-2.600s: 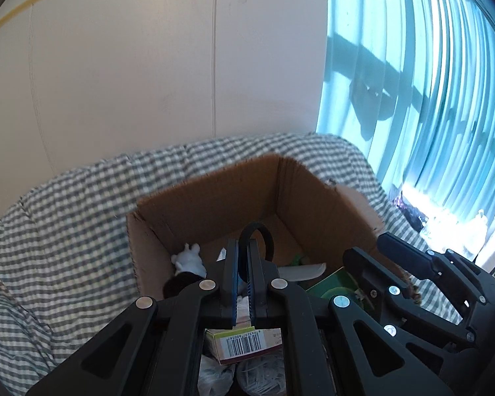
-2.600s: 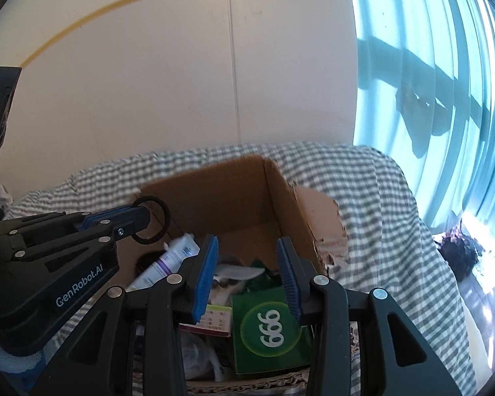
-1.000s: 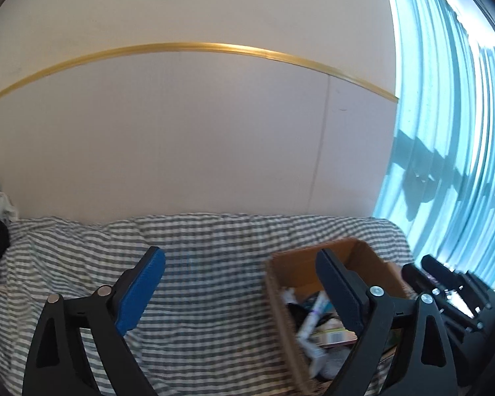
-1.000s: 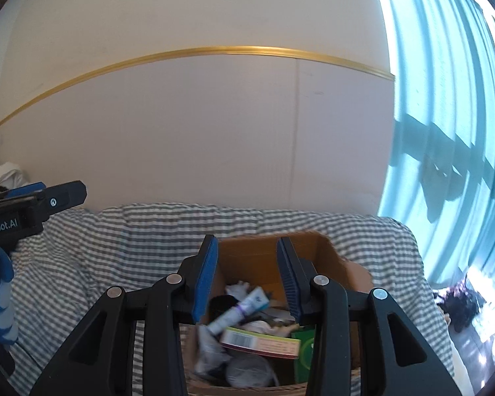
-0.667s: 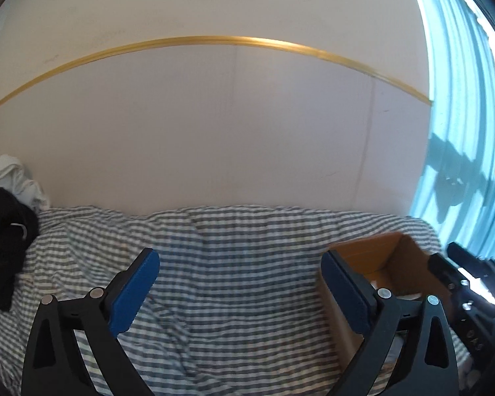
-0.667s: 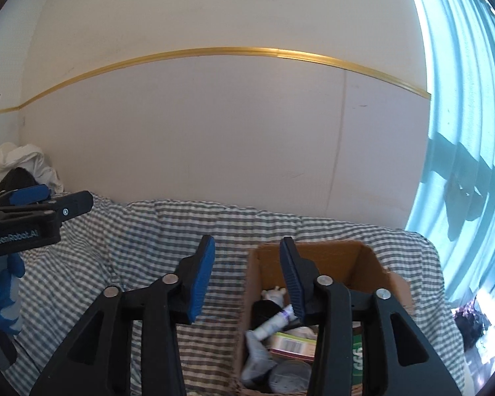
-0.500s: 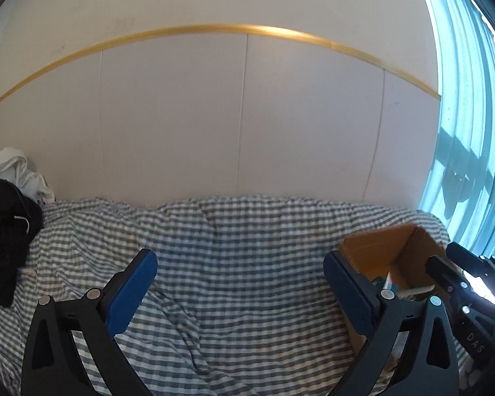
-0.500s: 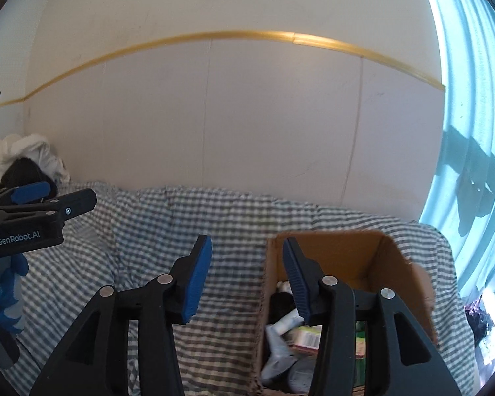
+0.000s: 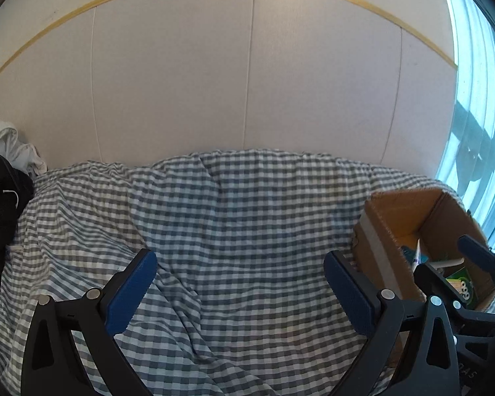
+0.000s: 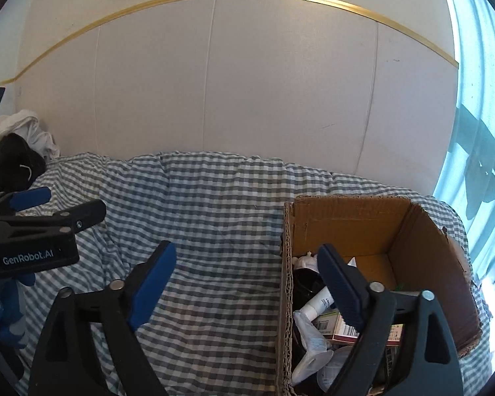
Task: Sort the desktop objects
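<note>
An open cardboard box [image 10: 422, 231] stands at the right on the checked cloth [image 10: 221, 217]. Inside it lie a white tube [image 10: 316, 305], a barcoded carton [image 10: 346, 328], plastic wrap and a green packet [image 9: 462, 285]. My right gripper [image 10: 246, 277] hovers over the cloth by the box's left wall; its jaws are opening, nothing between them. My left gripper [image 9: 239, 283] is wide open above bare cloth, holding nothing. It shows at the left edge of the right wrist view [image 10: 49, 211]. The box [image 9: 412, 217] sits to its right.
A black and white heap of clothes [image 9: 3, 181] lies at the far left against the pale panelled wall [image 9: 247, 82]. A blue curtain [image 10: 485, 115] hangs at the right. A blue-gloved hand [image 10: 3, 300] holds the left gripper. The cloth is rumpled into folds.
Both grippers pulled back from the box, swung left and sank toward the cloth. The left one let go of the black ring it held. The right gripper's jaws have spread wide.
</note>
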The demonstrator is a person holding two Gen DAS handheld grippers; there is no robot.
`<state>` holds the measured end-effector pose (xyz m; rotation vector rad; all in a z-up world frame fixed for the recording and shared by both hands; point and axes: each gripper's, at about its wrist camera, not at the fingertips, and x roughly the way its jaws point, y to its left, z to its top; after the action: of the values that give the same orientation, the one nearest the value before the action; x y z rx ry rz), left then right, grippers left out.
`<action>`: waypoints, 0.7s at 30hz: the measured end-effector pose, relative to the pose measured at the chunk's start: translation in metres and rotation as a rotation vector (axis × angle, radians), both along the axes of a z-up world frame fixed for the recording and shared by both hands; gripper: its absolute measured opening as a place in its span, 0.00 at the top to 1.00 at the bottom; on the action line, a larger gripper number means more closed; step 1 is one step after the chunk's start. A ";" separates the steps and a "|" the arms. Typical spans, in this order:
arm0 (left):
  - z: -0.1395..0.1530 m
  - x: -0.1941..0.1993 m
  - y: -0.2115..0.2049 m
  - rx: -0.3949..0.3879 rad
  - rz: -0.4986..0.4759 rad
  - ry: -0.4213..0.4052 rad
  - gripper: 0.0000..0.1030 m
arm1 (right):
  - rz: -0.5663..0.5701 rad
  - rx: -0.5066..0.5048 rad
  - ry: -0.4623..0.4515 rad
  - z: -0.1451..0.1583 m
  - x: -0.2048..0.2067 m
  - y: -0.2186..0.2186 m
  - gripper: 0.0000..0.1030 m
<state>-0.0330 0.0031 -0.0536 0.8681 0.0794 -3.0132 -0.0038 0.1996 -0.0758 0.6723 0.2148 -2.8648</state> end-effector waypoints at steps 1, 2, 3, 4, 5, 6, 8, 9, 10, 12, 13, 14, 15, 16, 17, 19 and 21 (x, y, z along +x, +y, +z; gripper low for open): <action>-0.001 -0.001 0.000 0.002 -0.002 -0.006 0.00 | -0.004 0.001 0.000 -0.001 0.000 -0.001 0.07; -0.002 -0.001 0.000 0.004 -0.002 -0.011 0.00 | -0.011 0.004 0.002 -0.001 0.001 0.000 0.02; -0.002 -0.002 0.001 0.006 -0.002 -0.014 0.00 | -0.020 0.006 0.011 -0.001 0.002 0.001 0.01; -0.003 -0.002 0.001 0.007 0.000 -0.015 0.00 | -0.021 0.005 0.019 0.001 0.004 0.001 0.01; -0.002 -0.001 0.002 0.006 0.000 -0.013 0.00 | -0.020 0.001 0.027 0.004 0.007 0.001 0.01; -0.001 0.000 0.003 0.005 -0.002 -0.010 0.00 | -0.019 -0.005 0.030 0.005 0.007 0.002 0.00; 0.000 0.001 0.004 -0.001 -0.002 -0.006 0.00 | -0.024 -0.014 0.033 0.008 0.007 0.006 0.00; 0.001 0.002 0.006 -0.005 -0.001 -0.004 0.00 | -0.028 -0.018 0.033 0.009 0.007 0.008 0.00; 0.002 0.002 0.007 -0.008 -0.001 -0.003 0.00 | -0.029 -0.022 0.033 0.009 0.007 0.009 0.00; 0.003 0.002 0.009 -0.015 -0.001 0.001 0.00 | -0.033 -0.028 0.032 0.013 0.006 0.011 0.00; 0.004 0.003 0.010 -0.019 0.001 0.003 0.00 | -0.038 -0.032 0.033 0.014 0.006 0.012 0.00; 0.005 0.003 0.012 -0.024 0.002 0.006 0.00 | -0.040 -0.034 0.034 0.015 0.007 0.013 0.00; 0.006 0.004 0.013 -0.027 0.002 0.008 0.00 | -0.043 -0.036 0.037 0.016 0.008 0.015 0.00; 0.007 0.004 0.014 -0.027 -0.005 0.009 0.00 | -0.049 -0.039 0.041 0.017 0.008 0.017 0.00; 0.007 0.005 0.014 -0.026 -0.008 0.010 0.00 | -0.052 -0.042 0.042 0.018 0.008 0.018 0.00; 0.009 0.005 0.015 -0.025 0.005 0.017 0.00 | -0.051 -0.046 0.042 0.018 0.009 0.019 0.00; 0.010 0.005 0.016 -0.024 0.008 0.020 0.00 | -0.052 -0.047 0.044 0.019 0.008 0.020 0.00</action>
<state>-0.0282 0.0188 -0.0431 0.8343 0.0463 -3.0085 0.0047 0.2197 -0.0571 0.6158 0.1380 -2.9258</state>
